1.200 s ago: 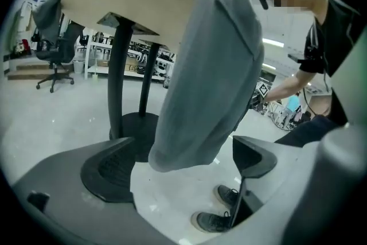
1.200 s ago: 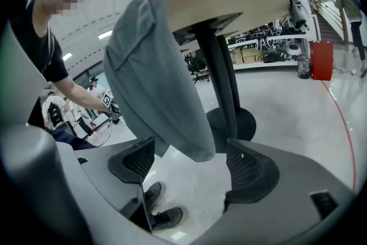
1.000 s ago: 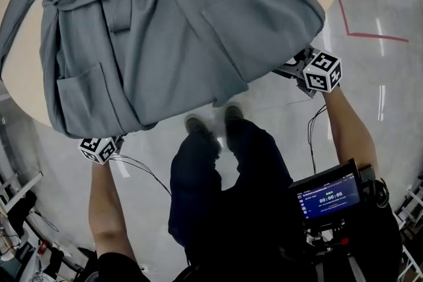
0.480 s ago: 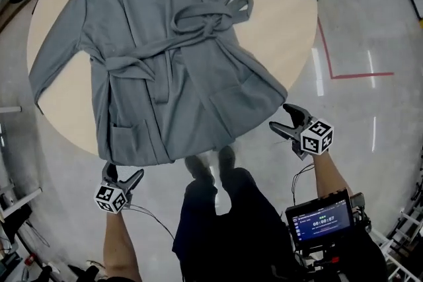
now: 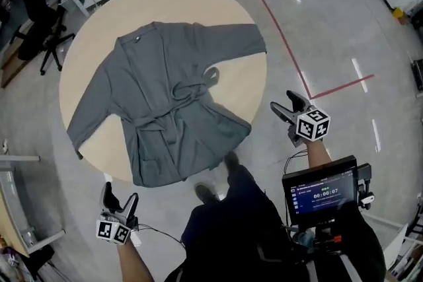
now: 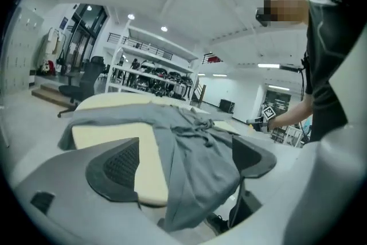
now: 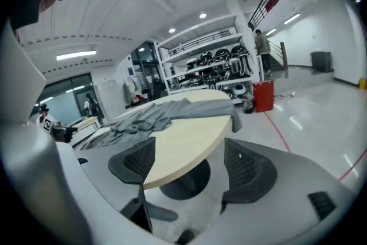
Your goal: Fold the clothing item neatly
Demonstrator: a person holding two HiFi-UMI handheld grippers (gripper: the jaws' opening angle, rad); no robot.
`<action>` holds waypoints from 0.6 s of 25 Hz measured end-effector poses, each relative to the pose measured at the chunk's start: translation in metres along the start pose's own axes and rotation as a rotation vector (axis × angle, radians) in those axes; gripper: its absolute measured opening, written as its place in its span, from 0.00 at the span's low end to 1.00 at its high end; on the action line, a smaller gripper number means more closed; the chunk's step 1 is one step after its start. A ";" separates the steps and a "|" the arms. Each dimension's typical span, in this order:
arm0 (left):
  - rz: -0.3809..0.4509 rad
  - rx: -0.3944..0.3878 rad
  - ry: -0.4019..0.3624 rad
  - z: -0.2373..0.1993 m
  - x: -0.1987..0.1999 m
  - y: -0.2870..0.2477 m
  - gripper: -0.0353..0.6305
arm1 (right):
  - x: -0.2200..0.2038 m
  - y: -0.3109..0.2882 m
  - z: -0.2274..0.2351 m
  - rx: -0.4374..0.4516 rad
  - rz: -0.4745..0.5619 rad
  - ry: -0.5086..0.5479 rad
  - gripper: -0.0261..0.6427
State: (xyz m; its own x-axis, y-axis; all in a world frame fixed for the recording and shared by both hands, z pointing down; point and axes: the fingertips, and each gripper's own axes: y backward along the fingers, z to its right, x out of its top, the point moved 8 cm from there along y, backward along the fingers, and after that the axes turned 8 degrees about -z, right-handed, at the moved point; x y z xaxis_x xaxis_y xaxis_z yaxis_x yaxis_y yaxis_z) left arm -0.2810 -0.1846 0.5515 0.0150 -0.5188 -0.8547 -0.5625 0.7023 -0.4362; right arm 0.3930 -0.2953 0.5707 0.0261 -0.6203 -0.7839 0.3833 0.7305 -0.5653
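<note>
No fold yet: the robe (image 5: 165,105) lies spread on the counter (image 5: 248,86), hem over its near edge, while the left gripper (image 5: 120,195) and right gripper (image 5: 281,103) hover off the counter, fingers wide apart, empty.

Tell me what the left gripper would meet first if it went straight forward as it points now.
Probably the hem of the grey robe, hanging over the round table's near edge; it sits between the left gripper's open jaws. Depth is uncertain.
</note>
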 end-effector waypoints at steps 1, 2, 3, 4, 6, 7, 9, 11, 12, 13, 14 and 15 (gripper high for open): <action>0.028 -0.011 -0.017 0.006 0.020 -0.009 0.82 | 0.009 -0.002 0.011 -0.030 0.017 0.000 0.58; 0.052 -0.026 -0.032 0.012 0.038 -0.020 0.81 | 0.014 -0.006 0.021 -0.051 0.027 -0.003 0.58; 0.074 -0.038 -0.043 0.017 0.055 -0.033 0.81 | 0.019 -0.012 0.032 -0.065 0.033 -0.006 0.58; 0.093 -0.045 -0.051 0.022 0.071 -0.048 0.81 | 0.023 -0.020 0.043 -0.074 0.035 -0.009 0.58; 0.116 -0.056 -0.056 0.036 0.097 -0.080 0.81 | 0.033 -0.035 0.065 -0.081 0.032 -0.013 0.58; 0.119 -0.064 -0.056 0.045 0.109 -0.093 0.81 | 0.036 -0.041 0.075 -0.083 0.024 -0.011 0.58; 0.116 -0.082 -0.059 0.063 0.129 -0.116 0.81 | 0.037 -0.051 0.094 -0.095 -0.012 0.015 0.58; 0.108 -0.102 -0.076 0.079 0.147 -0.138 0.81 | 0.033 -0.066 0.114 -0.116 -0.070 0.068 0.58; 0.103 -0.111 -0.085 0.087 0.156 -0.150 0.81 | 0.031 -0.076 0.123 -0.126 -0.099 0.097 0.58; 0.095 -0.117 -0.093 0.095 0.162 -0.163 0.81 | 0.030 -0.089 0.131 -0.134 -0.122 0.126 0.58; 0.088 -0.120 -0.099 0.105 0.168 -0.179 0.80 | 0.029 -0.105 0.138 -0.144 -0.136 0.156 0.58; 0.084 -0.124 -0.103 0.115 0.174 -0.198 0.79 | 0.030 -0.122 0.144 -0.154 -0.143 0.191 0.56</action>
State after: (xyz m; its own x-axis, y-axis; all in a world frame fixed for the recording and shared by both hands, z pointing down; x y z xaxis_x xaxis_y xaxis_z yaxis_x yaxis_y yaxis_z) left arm -0.0716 -0.3577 0.4571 0.0445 -0.4036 -0.9138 -0.6628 0.6725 -0.3293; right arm 0.4796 -0.4444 0.6533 -0.1980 -0.6658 -0.7193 0.2254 0.6833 -0.6945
